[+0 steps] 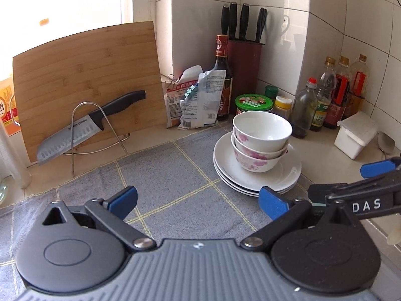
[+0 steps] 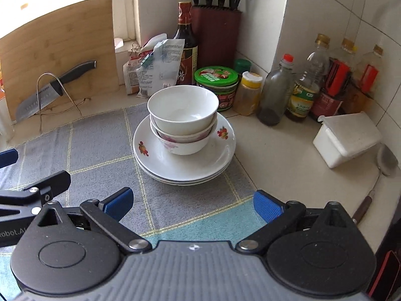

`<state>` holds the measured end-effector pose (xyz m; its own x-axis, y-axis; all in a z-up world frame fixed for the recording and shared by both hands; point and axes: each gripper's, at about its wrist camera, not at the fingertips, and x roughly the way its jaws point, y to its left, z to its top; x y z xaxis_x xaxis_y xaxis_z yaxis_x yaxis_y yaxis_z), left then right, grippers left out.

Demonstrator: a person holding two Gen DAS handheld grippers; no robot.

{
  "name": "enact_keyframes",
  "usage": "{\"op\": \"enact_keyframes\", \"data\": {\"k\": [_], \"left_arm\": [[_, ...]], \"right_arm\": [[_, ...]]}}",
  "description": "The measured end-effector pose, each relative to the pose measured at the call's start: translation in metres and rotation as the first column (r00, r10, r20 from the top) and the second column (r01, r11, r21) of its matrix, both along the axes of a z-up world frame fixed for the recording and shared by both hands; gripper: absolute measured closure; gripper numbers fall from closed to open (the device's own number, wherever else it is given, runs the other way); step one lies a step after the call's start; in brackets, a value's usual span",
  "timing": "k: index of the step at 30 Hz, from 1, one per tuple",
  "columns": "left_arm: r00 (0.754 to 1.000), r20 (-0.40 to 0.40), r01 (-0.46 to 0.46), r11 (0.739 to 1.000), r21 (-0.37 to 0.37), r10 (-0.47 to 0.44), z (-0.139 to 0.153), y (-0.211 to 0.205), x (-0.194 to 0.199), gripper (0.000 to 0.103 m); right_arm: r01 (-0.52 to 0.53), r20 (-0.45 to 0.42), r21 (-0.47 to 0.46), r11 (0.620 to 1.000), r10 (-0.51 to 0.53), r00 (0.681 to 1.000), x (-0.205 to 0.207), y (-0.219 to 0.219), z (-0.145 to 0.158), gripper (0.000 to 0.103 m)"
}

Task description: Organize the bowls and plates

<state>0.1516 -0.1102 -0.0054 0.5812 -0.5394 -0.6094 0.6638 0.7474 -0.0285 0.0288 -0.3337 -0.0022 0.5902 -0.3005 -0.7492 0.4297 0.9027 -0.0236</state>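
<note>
Bowls (image 2: 183,118) stacked on plates (image 2: 185,165) sit ahead of spread right hand-held gripper (image 2: 193,207).

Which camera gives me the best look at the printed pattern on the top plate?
The right wrist view: the top plate shows fruit motifs on its rim. In the left wrist view the same plate looks plain white.

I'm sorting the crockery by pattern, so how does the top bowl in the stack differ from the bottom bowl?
The top bowl looks plain white outside; the bottom bowl carries a pink floral print. The top bowl's whole inside shows, empty; the bottom bowl's inside is hidden by the bowls nested in it. The bottom bowl rests on the stacked plates; the top bowl does not touch them. Both are white, upright and similarly shaped.
</note>
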Motion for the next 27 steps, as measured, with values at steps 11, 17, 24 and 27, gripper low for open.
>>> {"op": "enact_keyframes", "data": {"k": [11, 17, 24, 27], "left_arm": [[0.997, 0.021, -0.068, 0.998, 0.009, 0.068, 0.013, -0.005, -0.005, 0.001], [0.996, 0.019, -0.088, 0.996, 0.006, 0.088, 0.017, -0.004, -0.007, 0.001], [0.995, 0.020, -0.099, 0.995, 0.006, 0.099, 0.019, -0.004, -0.010, 0.001], [0.994, 0.022, -0.106, 0.994, 0.008, 0.105, 0.020, -0.004, -0.010, 0.001]], "right_arm": [[0.037, 0.065, 0.037, 0.999, -0.040, 0.997, -0.016, -0.012, 0.010, 0.000], [0.025, 0.068, 0.045, 0.999, -0.028, 0.997, -0.017, -0.014, 0.010, 0.000], [0.009, 0.074, 0.043, 0.999, -0.012, 0.997, -0.015, -0.012, 0.012, 0.000], [0.006, 0.078, 0.047, 0.999, -0.010, 0.997, -0.015, -0.013, 0.013, 0.000]]}}
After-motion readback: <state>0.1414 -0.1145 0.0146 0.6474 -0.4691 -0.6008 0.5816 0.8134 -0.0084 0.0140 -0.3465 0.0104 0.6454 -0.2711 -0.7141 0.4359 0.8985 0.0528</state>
